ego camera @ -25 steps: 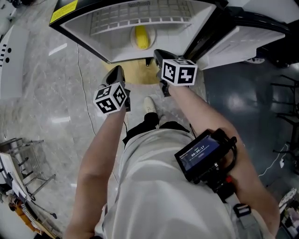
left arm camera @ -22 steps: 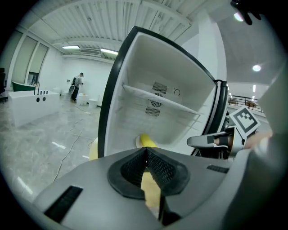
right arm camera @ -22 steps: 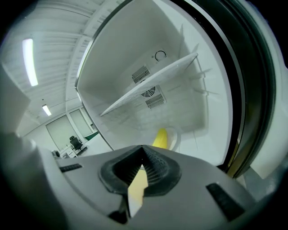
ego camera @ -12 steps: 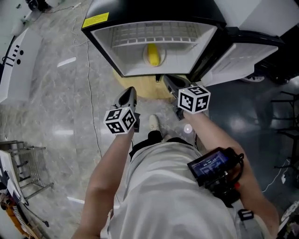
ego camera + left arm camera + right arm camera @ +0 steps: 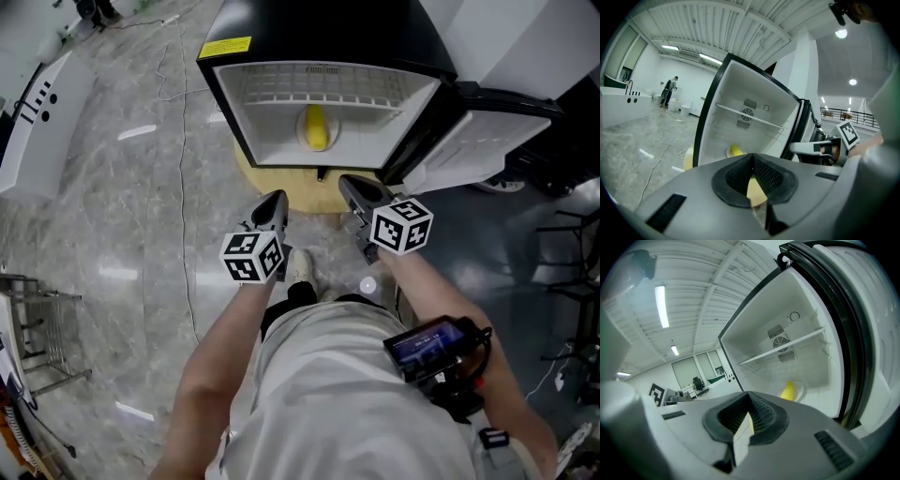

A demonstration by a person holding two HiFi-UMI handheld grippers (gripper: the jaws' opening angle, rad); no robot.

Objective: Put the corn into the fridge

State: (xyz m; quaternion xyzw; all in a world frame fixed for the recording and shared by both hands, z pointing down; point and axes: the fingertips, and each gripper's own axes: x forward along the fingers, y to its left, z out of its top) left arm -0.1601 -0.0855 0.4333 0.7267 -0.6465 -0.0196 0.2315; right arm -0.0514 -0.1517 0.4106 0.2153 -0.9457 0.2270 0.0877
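Note:
The yellow corn [image 5: 317, 127] lies on a small white plate on the floor of the open fridge [image 5: 232, 105], whose door [image 5: 487, 131] swings out to the right. A wire shelf spans the fridge above the corn. My left gripper [image 5: 277, 202] and right gripper [image 5: 349, 185] hover side by side in front of the opening, both shut and holding nothing. In the left gripper view the corn [image 5: 736, 150] shows just beyond the left gripper [image 5: 751, 163]. The right gripper view has the corn [image 5: 788, 390] past the right gripper [image 5: 749, 401].
The fridge stands on a yellow wooden platform [image 5: 281, 186]. A thin cable [image 5: 183, 187] runs over the grey floor at left. A white counter [image 5: 37, 112] is at far left, a metal rack [image 5: 37, 328] at lower left. My shoe [image 5: 300, 265] is under the grippers.
Both grippers have drawn back from the fridge opening and risen; the right one, earlier at the opening's edge near the corn, is now well clear. Both stayed shut.

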